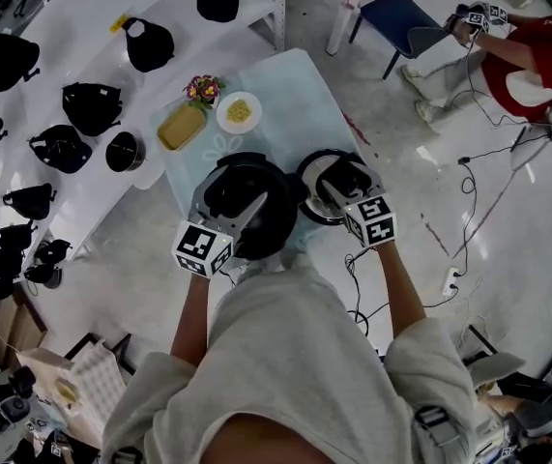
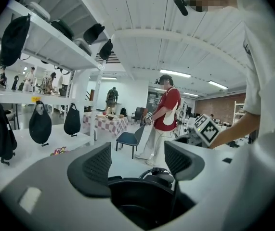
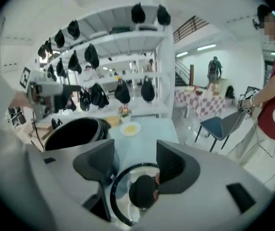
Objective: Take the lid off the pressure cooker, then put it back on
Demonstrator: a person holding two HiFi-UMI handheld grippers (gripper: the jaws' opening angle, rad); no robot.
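Ahead of you, a white plate point(image 1: 240, 112) of yellow food is sitting on the pale blue table point(image 1: 295, 90), with a yellow tray point(image 1: 181, 127) just beside it and a small bunch of flowers point(image 1: 203, 89) near both. Black bags point(image 1: 91, 106) are lying along the white shelf point(image 1: 82, 201) to your left. To your right, a person in a red shirt point(image 1: 546, 46) is standing near a blue chair point(image 1: 403, 19).

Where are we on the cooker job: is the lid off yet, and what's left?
Done: the black-rimmed glass lid is off and appears to lie on the pale blue table, right of the open black pressure cooker. In hand: the right gripper hovers over the lid's black knob, jaws apart; the left gripper, also open, is at the cooker. Left: grip the knob and set the lid back on.
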